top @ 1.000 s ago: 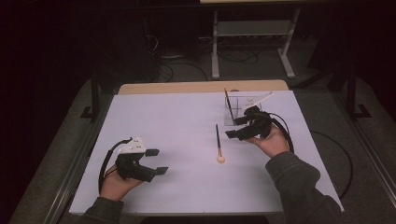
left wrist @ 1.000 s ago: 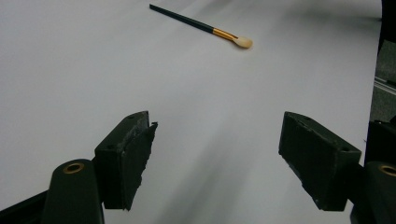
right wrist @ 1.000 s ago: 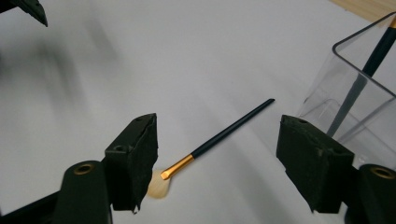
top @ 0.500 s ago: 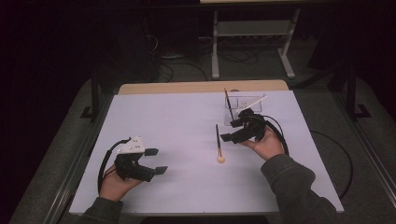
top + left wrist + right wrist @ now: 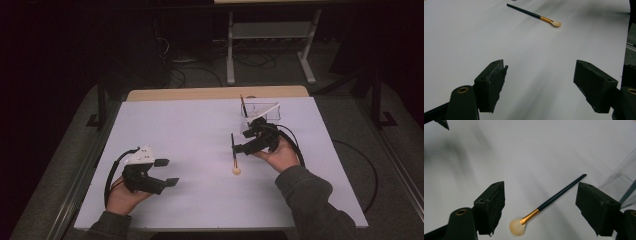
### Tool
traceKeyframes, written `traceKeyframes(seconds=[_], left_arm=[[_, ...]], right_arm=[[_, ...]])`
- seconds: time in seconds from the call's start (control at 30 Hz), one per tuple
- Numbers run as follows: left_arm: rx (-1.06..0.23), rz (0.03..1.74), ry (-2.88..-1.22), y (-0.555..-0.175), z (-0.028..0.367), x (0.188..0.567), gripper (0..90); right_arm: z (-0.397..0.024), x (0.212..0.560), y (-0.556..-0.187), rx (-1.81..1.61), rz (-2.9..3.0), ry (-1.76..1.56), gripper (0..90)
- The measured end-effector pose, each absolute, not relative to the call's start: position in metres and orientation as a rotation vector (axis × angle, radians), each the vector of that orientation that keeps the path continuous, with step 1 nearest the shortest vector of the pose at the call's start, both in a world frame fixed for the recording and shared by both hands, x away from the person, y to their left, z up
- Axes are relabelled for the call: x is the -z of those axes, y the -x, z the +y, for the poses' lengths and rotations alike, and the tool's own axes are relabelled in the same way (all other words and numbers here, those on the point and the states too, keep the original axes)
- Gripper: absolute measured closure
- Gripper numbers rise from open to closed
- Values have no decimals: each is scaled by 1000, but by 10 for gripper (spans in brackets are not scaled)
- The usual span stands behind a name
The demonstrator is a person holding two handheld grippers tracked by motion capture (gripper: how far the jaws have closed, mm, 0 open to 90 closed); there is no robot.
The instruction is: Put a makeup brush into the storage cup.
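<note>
The right tongs [image 5: 242, 141] hang spread over the white tabletop [image 5: 190, 130], nothing pinched; their jaws have just been opening. The brush [image 5: 234, 155] lies flat just off their tips. The right gripper view looks down between those jaws: the brush [image 5: 549, 203] lies on the tabletop below the gap, fan bristles toward the left jaw, dark handle running up toward the right jaw, touching neither. That view also catches a clear holder [image 5: 621, 182] beside the right jaw; the high view shows it just behind the tongs with another brush standing in it. The left tongs [image 5: 166, 172] are spread and empty, well apart from the brush [image 5: 535, 15], which lies far ahead of their jaws.
</note>
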State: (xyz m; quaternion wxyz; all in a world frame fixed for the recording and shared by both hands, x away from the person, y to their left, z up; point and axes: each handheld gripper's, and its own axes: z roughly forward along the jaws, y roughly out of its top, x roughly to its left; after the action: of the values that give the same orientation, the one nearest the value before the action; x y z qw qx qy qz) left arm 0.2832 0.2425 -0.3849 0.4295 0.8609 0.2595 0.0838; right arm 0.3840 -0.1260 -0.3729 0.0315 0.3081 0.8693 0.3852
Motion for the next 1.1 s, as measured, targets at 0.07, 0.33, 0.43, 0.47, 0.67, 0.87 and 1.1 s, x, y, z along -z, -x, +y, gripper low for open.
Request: traceKeyframes(seconds=[0.07,0.33,0.43,0.47,0.67,0.87,1.1], left_arm=[[-210,647,-2149,-283,242,385,242],[-210,650,-2145,-283,244,385,242],[-218,640,-2147,-284,245,384,242],[-219,639,-2147,-284,245,384,242],[-216,647,-2144,-283,245,384,242],[-214,653,-2141,-283,245,384,242],[-216,655,-2144,-283,246,384,242]], right_arm=[[-123,374,-384,-1174,2689,-958,229],[-114,384,-389,-1122,2711,-981,262],[-111,387,-391,-1106,2714,-1008,269],[-110,388,-391,-1103,2715,-1015,272],[-106,396,-394,-1067,2719,-1039,277],[-103,405,-395,-1039,2732,-1050,270],[-100,411,-394,-1024,2747,-1061,282]])
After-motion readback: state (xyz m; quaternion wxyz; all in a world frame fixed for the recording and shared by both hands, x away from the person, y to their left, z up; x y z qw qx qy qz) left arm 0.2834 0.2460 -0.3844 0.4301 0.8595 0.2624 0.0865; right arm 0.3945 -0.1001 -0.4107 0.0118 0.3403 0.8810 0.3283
